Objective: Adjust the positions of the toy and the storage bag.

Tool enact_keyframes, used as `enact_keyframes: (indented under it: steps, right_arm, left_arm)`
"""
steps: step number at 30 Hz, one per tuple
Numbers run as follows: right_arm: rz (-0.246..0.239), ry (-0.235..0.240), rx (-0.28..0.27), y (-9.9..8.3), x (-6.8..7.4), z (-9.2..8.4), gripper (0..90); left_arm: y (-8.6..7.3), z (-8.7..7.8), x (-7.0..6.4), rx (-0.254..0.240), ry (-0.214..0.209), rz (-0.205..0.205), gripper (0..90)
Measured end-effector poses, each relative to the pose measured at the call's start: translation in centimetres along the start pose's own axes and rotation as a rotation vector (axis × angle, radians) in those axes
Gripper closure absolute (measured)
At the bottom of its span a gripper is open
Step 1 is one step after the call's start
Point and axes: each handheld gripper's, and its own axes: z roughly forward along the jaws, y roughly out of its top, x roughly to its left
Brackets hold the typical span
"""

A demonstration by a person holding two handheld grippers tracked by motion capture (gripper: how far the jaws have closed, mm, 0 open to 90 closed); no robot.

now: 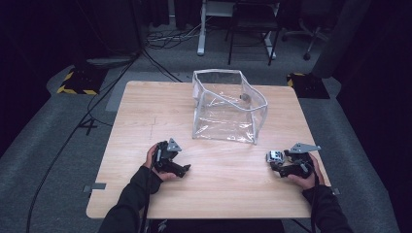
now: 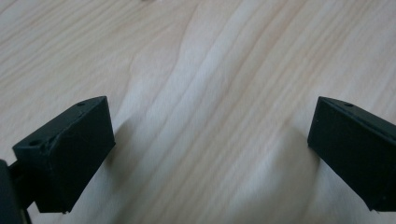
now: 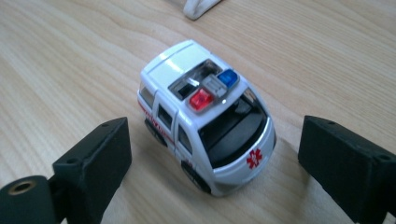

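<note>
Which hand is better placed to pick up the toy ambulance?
Right. The toy ambulance sits between the right gripper's open jaws, untouched. The left gripper faces only bare table.

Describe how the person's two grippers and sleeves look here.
Both the left gripper and the right gripper are black, each topped by a grey three-cornered plate, with blocky black jaws. Dark long sleeves cover both forearms; a black cable trails from each gripper.

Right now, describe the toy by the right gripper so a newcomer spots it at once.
On the wooden table, look toward the near right edge, nearer than the clear plastic bag. Between the right gripper's open jaws stands a toy ambulance: white, with red and blue roof lights and a red star emblem.
</note>
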Motion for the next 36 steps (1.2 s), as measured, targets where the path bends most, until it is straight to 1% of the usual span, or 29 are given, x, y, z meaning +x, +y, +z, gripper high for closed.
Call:
enact_keyframes:
  steps: [1, 2, 3, 4, 5, 7, 8, 9, 10, 11, 12, 13, 15, 16, 17, 18, 19, 20, 21, 22, 23, 24, 25, 26, 27, 31, 33, 35, 36]
  right_arm:
    - [0.012, -0.005, 0.001, 0.1, 0.2, 0.1, 9.8]
    - [0.008, -0.008, -0.004, 0.2, 0.3, 0.3, 9.8]
    - [0.010, -0.005, -0.002, 0.4, 0.6, 0.4, 9.9]
    - [0.005, -0.003, -0.004, 0.5, 0.8, 0.5, 10.1]
    - [0.001, 0.000, -0.003, 0.5, 0.9, 0.6, 10.2]
    - [0.000, 0.001, -0.005, 0.5, 0.9, 0.5, 10.4]
    - [0.001, 0.000, -0.004, 0.5, 0.9, 0.5, 10.6]
    - [0.010, -0.001, -0.005, 0.5, 0.9, 0.5, 10.7]
    - [0.012, -0.001, -0.006, 0.5, 0.9, 0.5, 10.7]
    - [0.012, -0.001, -0.006, 0.5, 0.9, 0.5, 10.7]
    - [0.012, -0.001, -0.006, 0.5, 0.9, 0.5, 10.7]
    - [0.011, -0.001, -0.006, 0.4, 0.9, 0.5, 10.7]
    - [0.011, -0.001, -0.006, 0.4, 0.9, 0.5, 10.7]
    - [0.011, -0.001, -0.006, 0.5, 0.9, 0.5, 10.7]
    - [0.011, -0.001, -0.006, 0.4, 0.9, 0.5, 10.7]
    - [0.011, -0.001, -0.006, 0.5, 0.9, 0.5, 10.7]
    - [0.011, -0.001, -0.006, 0.5, 0.9, 0.5, 10.8]
    - [0.011, -0.001, -0.005, 0.4, 0.9, 0.5, 10.8]
    - [0.012, -0.001, -0.004, 0.4, 0.9, 0.4, 10.9]
    - [0.011, -0.001, -0.005, 0.4, 0.9, 0.4, 10.9]
    - [0.011, 0.000, -0.005, 0.4, 0.9, 0.4, 10.9]
    - [0.011, 0.000, -0.004, 0.4, 0.9, 0.4, 11.0]
    - [0.011, -0.001, -0.005, 0.4, 0.9, 0.4, 11.0]
    - [0.011, -0.001, -0.005, 0.4, 0.9, 0.4, 11.0]
    - [0.010, -0.001, -0.005, 0.4, 0.9, 0.4, 11.0]
    - [0.011, -0.001, -0.005, 0.4, 0.9, 0.4, 11.0]
    - [0.011, -0.001, -0.005, 0.4, 0.9, 0.4, 11.0]
    - [0.011, -0.001, -0.005, 0.4, 0.9, 0.4, 11.0]
    - [0.011, -0.001, -0.005, 0.4, 0.9, 0.4, 11.0]
  left_arm:
    - [0.4, 0.4, 0.0, 0.000, -0.006, -0.006, 0.7]
    - [0.8, 0.6, 0.2, -0.006, 0.009, 0.008, 0.7]
    - [1.2, 1.0, 0.2, 0.001, -0.009, -0.001, 0.8]
    - [1.6, 1.3, 0.3, 0.005, 0.000, -0.002, 0.8]
    - [2.0, 1.7, 0.5, -0.005, -0.013, -0.010, 1.0]
    - [2.8, 2.3, 0.9, -0.015, 0.010, -0.023, 3.8]
    - [3.2, 2.6, 1.2, -0.017, 0.028, -0.014, 4.7]
    - [3.6, 2.8, 1.4, -0.018, 0.022, -0.019, 6.0]
    - [3.8, 3.1, 1.4, -0.021, 0.024, -0.048, 8.6]
    - [4.5, 3.5, 1.8, -0.024, 0.045, -0.039, 9.2]
    - [4.5, 3.5, 1.8, -0.024, 0.045, -0.039, 9.5]
    - [4.7, 3.8, 1.8, -0.021, 0.027, -0.063, 9.5]
    - [5.2, 4.0, 2.2, -0.026, 0.055, -0.052, 11.9]
    - [5.4, 4.2, 2.3, -0.038, 0.055, -0.067, 14.0]
    - [5.6, 4.4, 2.4, -0.038, 0.063, -0.060, 15.3]
    - [5.8, 4.5, 2.4, -0.036, 0.050, -0.070, 15.8]
    - [5.9, 4.6, 2.4, -0.053, 0.068, -0.067, 18.9]
    - [6.0, 4.7, 2.4, -0.064, 0.056, -0.059, 25.9]
    - [6.1, 4.7, 2.4, -0.068, 0.063, -0.057, 32.2]
    - [6.1, 4.8, 2.4, -0.081, 0.070, -0.072, 36.0]
    - [6.2, 4.9, 2.4, -0.082, 0.044, -0.086, 39.4]
    - [6.2, 4.8, 2.5, -0.090, 0.074, -0.078, 45.0]
    - [6.2, 4.8, 2.5, -0.091, 0.082, -0.076, 50.5]
    - [6.2, 4.8, 2.4, -0.091, 0.084, -0.093, 53.0]
    - [6.2, 4.8, 2.6, -0.088, 0.091, -0.088, 55.0]
    - [6.1, 4.6, 2.8, -0.147, 0.073, -0.124, 63.6]
    - [6.0, 4.5, 2.8, -0.172, 0.072, -0.121, 73.6]
    - [6.1, 4.4, 2.7, -0.168, 0.080, -0.084, 77.3]
    - [6.1, 4.4, 2.7, -0.168, 0.080, -0.084, 80.0]
